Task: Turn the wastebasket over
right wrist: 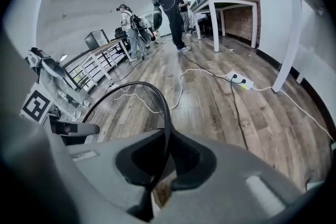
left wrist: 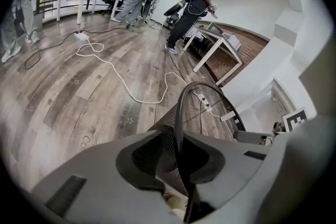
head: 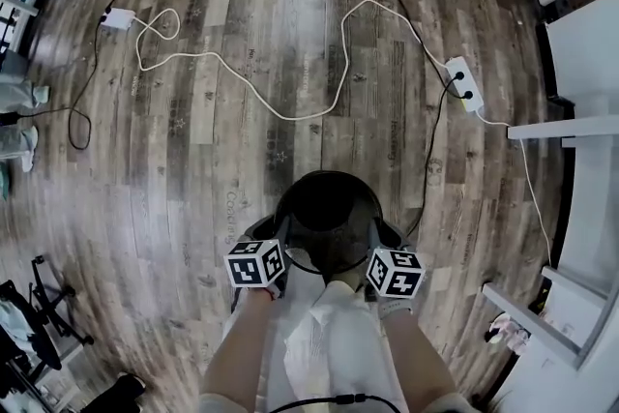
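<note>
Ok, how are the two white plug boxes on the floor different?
The left power strip is short and squarish; the right power strip is longer. The right one holds two black plugs; the left one's sockets are too small to tell. Both are white and lie on the wooden floor.

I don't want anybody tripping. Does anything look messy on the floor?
Yes. A white cable snakes loosely across the wood floor from the power strip, easy to trip on. Nothing looks spilled.

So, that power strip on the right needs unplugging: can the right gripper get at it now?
Probably not: the right gripper is shut on the basket rim, and the strip lies on the floor beyond it. It would have to let go.
</note>
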### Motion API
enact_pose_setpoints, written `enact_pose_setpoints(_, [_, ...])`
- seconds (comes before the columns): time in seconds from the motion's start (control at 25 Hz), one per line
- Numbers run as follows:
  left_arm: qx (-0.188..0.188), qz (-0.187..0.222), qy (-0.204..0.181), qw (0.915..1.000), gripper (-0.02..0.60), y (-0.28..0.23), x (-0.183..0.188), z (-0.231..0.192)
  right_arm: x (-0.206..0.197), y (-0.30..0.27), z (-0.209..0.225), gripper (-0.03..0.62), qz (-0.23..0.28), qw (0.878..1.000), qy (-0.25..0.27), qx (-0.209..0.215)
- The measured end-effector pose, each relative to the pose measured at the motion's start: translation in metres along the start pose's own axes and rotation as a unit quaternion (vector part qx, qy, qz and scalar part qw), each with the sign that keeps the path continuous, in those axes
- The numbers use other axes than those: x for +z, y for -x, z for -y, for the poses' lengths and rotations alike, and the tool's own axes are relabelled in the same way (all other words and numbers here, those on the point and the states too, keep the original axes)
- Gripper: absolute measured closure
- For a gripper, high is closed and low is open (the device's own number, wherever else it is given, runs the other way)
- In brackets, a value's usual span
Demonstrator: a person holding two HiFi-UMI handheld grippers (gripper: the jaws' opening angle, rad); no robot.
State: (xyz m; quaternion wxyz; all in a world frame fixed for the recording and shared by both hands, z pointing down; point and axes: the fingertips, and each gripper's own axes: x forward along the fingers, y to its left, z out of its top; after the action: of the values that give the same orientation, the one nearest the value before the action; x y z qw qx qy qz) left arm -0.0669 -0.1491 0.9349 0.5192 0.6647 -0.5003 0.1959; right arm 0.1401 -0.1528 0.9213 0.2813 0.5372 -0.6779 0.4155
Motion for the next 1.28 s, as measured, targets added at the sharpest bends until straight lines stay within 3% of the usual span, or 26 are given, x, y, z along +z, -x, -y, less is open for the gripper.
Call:
enact_pose_setpoints(0.68, [0.009, 0.023, 0.024, 0.9994, 0.515, 0.144, 0.022, 0.106, 0.054, 0.167, -0.021, 0.571, 0.005, 1.000, 0.002, 0.017])
enact_pose_setpoints(1.28, [0.016, 0.031, 0.019, 0.9992, 0.515, 0.247, 0.048, 0.156, 0.102, 0.267, -0.059, 0.571, 0.017, 0.999, 0.003, 0.038])
